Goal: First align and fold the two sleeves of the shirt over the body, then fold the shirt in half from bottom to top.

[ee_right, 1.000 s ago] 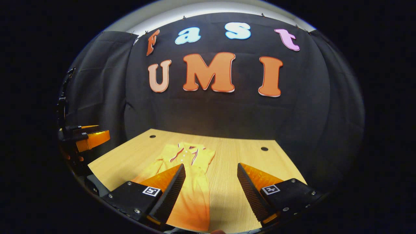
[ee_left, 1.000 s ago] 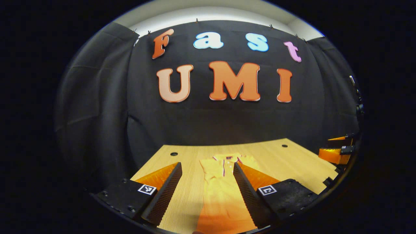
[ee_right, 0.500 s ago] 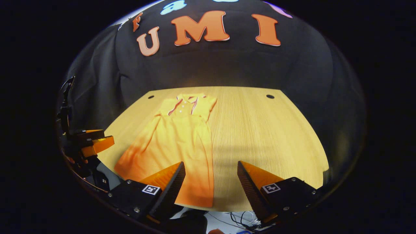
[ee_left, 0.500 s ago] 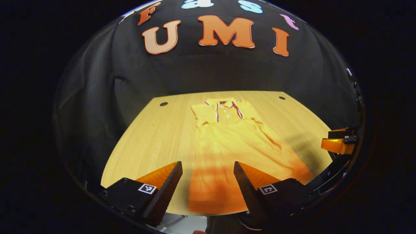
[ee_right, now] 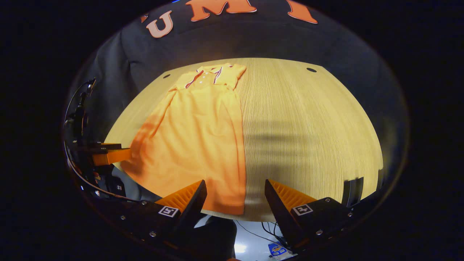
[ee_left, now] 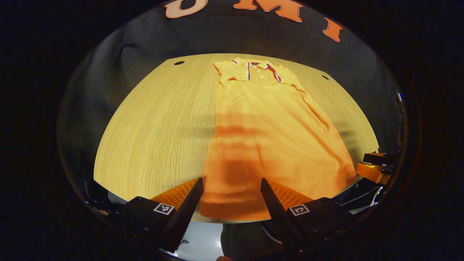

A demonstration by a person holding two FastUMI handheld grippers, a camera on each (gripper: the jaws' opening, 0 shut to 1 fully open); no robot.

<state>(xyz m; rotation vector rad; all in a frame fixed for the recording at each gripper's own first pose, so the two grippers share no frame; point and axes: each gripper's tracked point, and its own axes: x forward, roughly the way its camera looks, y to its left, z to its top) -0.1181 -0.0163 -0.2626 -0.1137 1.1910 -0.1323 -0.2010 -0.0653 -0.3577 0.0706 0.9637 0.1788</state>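
**Both grippers tipped down over hem, fold not started**

Left gripper view: left gripper [ee_left: 230,188] pitched down since 1 s ago, jaws wide, empty, above shirt [ee_left: 268,123] near hem. Shirt lies flat on table [ee_left: 159,123], collar far.

Right gripper view: right gripper [ee_right: 235,188] jaws wide, empty, over the hem's right corner. Sleeves look tucked already; likely next is hem pickup.
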